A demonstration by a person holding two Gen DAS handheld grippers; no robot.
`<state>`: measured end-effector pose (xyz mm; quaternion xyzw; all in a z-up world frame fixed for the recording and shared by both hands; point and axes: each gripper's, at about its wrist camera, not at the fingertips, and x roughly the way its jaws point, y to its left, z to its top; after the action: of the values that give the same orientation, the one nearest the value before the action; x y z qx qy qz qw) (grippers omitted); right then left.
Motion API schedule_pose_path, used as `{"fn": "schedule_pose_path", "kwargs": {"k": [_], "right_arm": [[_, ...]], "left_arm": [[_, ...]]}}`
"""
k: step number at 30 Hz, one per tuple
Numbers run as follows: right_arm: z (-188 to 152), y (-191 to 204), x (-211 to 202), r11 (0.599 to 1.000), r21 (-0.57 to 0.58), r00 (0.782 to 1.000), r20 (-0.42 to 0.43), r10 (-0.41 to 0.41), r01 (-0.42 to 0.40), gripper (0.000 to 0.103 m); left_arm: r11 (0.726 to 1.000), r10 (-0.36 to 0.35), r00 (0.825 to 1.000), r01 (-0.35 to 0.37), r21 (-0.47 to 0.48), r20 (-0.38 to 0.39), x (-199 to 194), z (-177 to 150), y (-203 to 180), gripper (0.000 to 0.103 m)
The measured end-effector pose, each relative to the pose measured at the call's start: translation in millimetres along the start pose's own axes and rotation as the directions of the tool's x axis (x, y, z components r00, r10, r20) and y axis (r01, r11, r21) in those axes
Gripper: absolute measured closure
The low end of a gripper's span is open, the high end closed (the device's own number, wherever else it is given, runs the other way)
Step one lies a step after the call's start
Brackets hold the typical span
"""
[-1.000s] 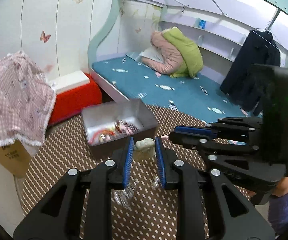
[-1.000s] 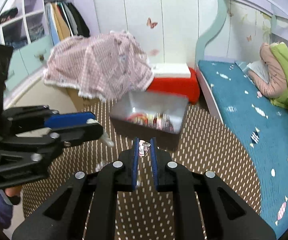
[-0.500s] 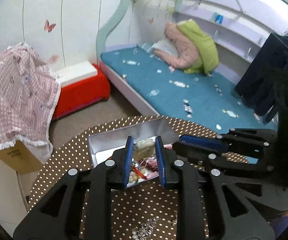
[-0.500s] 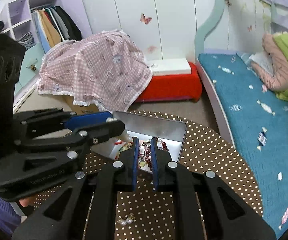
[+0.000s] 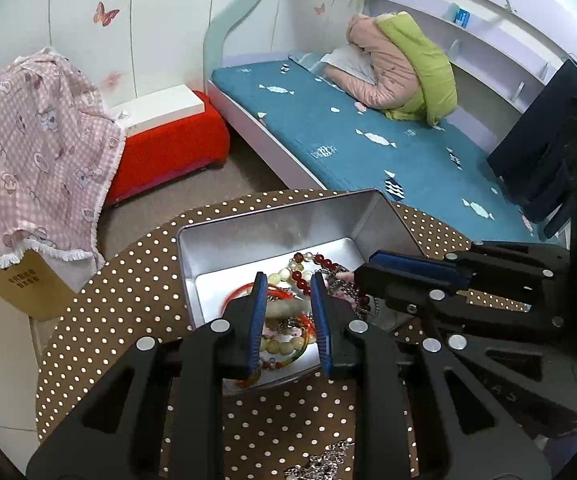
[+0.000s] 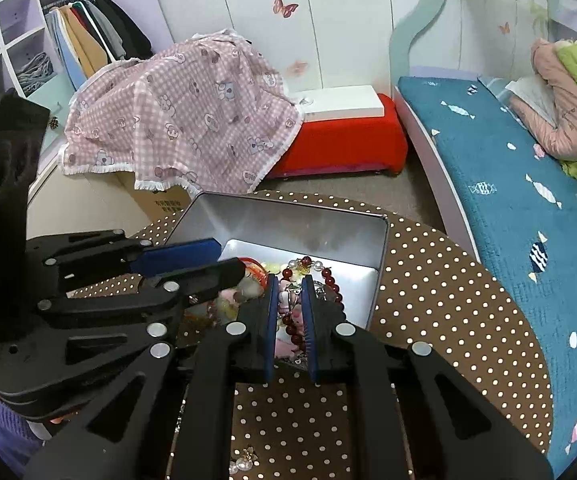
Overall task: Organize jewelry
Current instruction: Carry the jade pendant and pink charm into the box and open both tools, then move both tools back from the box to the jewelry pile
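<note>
1. We work at a round dotted table (image 5: 136, 280); its far edge curves just behind the tin (image 5: 272, 220), with bare floor (image 5: 216, 196) beyond, then a red stool (image 5: 168, 148) and a bed (image 5: 368, 148).
2. The open tin sits near that far edge. Bare cloth lies between it and us, where a silver chain (image 5: 320, 464) and pearl earrings (image 6: 242, 462) rest loose.
3. The tin holds a heap of jewelry (image 6: 308, 268): dark red beads, pale yellow beads, a red cord bangle, pearls.
4. Our left gripper (image 5: 286, 300) hangs over the tin, its jaws narrow and pressed on a pale green bangle (image 5: 284, 308).
5. Our right gripper (image 6: 288, 292), beside it over the tin, has jaws almost together on a small silvery piece (image 6: 290, 294), too small to name.
</note>
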<state>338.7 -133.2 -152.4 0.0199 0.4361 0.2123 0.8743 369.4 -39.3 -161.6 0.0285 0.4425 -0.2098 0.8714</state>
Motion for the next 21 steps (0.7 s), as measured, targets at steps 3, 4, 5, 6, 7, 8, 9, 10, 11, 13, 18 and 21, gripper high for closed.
{"fn": "schedule_pose_path", "kwargs": {"k": [3, 4, 5, 6, 7, 8, 9, 10, 11, 13, 18, 21], "right_arm": [[-0.1, -2.4, 2.3, 1.000, 0.014, 1.000, -0.009, 0.013, -0.012, 0.092], [0.6, -3.6, 3.1, 1.000, 0.019, 1.000, -0.011, 0.017, -0.017, 0.092], [0.3, -4.0, 3.5, 1.000, 0.023, 1.000, -0.013, 0.020, -0.020, 0.092], [-0.1, -4.0, 3.7, 0.999, 0.026, 1.000, -0.014, 0.022, -0.022, 0.092], [-0.4, -3.8, 3.7, 0.999, 0.028, 1.000, -0.015, 0.027, -0.026, 0.091], [-0.4, -3.4, 3.9, 0.999, 0.030, 0.999, -0.015, 0.033, -0.032, 0.090], [-1.3, -2.5, 3.1, 0.999, 0.030, 0.999, -0.013, 0.035, -0.035, 0.089], [-1.1, -2.2, 2.5, 0.999, 0.030, 0.999, -0.011, 0.037, -0.037, 0.089], [-1.8, -2.0, -0.3, 0.999, 0.030, 0.999, -0.003, 0.041, -0.041, 0.089], [-1.4, -1.1, -4.9, 0.999, 0.032, 0.999, 0.004, 0.040, -0.040, 0.088], [-3.9, 2.2, -31.7, 0.999, 0.029, 0.998, 0.057, 0.040, -0.042, 0.074], [-10.9, 8.5, -56.9, 0.999, 0.007, 0.995, 0.094, 0.031, -0.032, 0.070]], "left_arm": [[1.000, -0.007, 1.000, 0.007, -0.001, 0.003, -3.5, 0.8, 0.2, 0.080], [1.000, -0.005, 1.000, 0.005, 0.000, 0.005, -4.5, 0.8, -0.1, 0.080], [1.000, -0.003, 1.000, 0.003, 0.000, 0.006, -5.6, 0.6, -0.2, 0.080], [1.000, -0.004, 1.000, 0.004, -0.001, 0.006, -6.8, 0.5, -0.2, 0.079], [1.000, -0.003, 1.000, 0.003, -0.003, 0.008, -8.2, 0.6, 0.3, 0.079], [1.000, -0.002, 1.000, 0.002, -0.005, 0.012, -10.2, 0.7, 0.4, 0.078], [1.000, 0.002, 1.000, -0.002, -0.007, 0.017, -13.1, 0.7, 0.1, 0.077], [1.000, 0.004, 1.000, -0.004, -0.008, 0.020, -16.0, 1.2, -2.2, 0.074], [1.000, 0.003, 1.000, -0.002, -0.008, 0.023, -19.2, 1.0, -3.5, 0.070], [1.000, 0.007, 0.999, -0.006, -0.010, 0.042, -29.9, 1.3, -4.3, 0.059], [1.000, 0.026, 0.993, -0.024, -0.013, 0.116, -65.8, 0.9, -6.3, 0.036], [0.999, 0.045, 0.983, -0.045, -0.008, 0.177, -94.7, -8.3, -9.1, 0.025]]}}
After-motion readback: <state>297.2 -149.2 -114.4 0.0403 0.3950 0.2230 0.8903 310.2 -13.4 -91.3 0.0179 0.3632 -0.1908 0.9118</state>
